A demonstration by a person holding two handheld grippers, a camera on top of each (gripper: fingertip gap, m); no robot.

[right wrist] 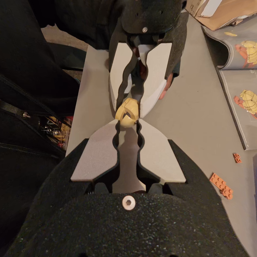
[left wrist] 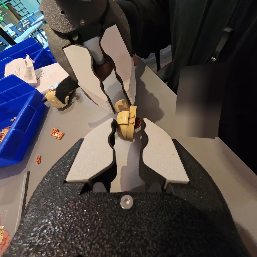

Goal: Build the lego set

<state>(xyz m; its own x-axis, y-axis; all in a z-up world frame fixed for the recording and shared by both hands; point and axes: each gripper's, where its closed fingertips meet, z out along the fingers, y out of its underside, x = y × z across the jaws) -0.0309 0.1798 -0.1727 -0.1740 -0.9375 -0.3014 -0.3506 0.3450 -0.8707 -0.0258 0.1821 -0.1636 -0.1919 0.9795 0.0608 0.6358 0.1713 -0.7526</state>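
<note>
Left gripper (left wrist: pixel 128 122), tan lego piece (left wrist: pixel 125 123), perhaps gripped

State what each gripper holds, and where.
Left gripper: tan lego assembly, by its sides. Right gripper: small tan curved piece, by its edges.

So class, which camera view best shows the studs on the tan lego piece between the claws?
The left wrist view: the tan lego piece shows its studded side there. The right wrist view shows only its rounded shell.

Rounded tan lego assembly (left wrist: pixel 125 125), reddish-brown piece behind, above grey table (left wrist: pixel 77 122)
</note>
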